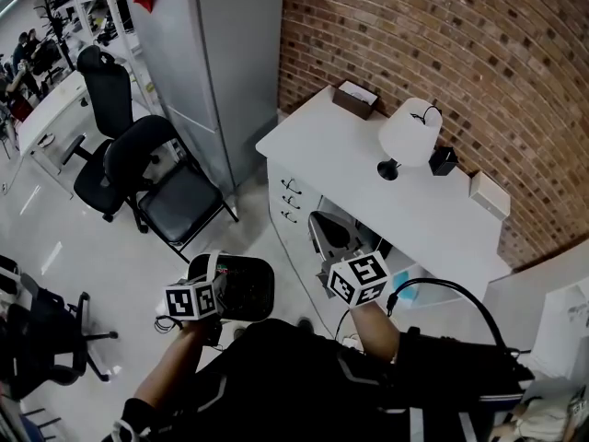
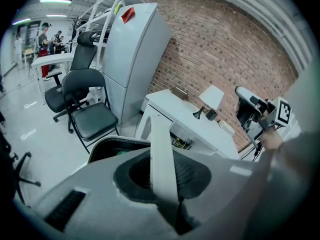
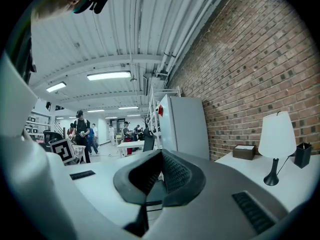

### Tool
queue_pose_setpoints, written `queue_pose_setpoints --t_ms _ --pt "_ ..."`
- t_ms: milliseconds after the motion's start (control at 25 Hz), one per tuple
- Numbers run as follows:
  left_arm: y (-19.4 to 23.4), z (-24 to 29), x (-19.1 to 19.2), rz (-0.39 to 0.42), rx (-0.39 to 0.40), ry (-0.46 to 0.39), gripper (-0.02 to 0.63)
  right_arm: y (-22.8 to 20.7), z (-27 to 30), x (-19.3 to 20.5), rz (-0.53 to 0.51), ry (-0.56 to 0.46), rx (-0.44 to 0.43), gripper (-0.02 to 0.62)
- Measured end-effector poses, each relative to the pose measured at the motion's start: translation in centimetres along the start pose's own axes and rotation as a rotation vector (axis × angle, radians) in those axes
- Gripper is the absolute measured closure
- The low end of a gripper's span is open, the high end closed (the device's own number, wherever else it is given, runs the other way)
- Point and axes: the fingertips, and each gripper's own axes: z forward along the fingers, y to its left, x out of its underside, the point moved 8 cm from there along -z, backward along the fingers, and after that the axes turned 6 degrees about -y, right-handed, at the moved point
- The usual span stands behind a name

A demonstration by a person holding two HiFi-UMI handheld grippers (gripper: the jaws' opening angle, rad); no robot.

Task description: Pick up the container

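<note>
The white desk point(image 1: 368, 168) stands against the brick wall point(image 1: 442, 53). The black container point(image 1: 244, 291) hangs clear of the floor (not far from the folding chair point(image 1: 179, 201)). Its white handle point(image 2: 162, 156) runs up between the left gripper's point(image 2: 167, 181) jaws, which pinch it at a narrow gap. The right gripper point(image 3: 155, 176), well apart from the container, has its jaws closed together on nothing.

Lamp point(image 1: 409, 132) on white desk point(image 1: 331, 145); folding chair point(image 1: 181, 201) nearby.
</note>
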Motion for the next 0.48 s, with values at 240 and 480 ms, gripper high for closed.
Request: queue_pose_setpoints --t_ms 240,480 --pt "0.14 0.02 -0.16 -0.007 -0.008 -0.013 0.555 -0.01 0.0 0.02 -0.003 -0.008 0.0 0.588" --pt "-0.1 0.41 -0.19 0.0 -0.008 -0.004 0.555 -0.03 -0.26 0.2 -0.004 0.01 0.004 0.588"
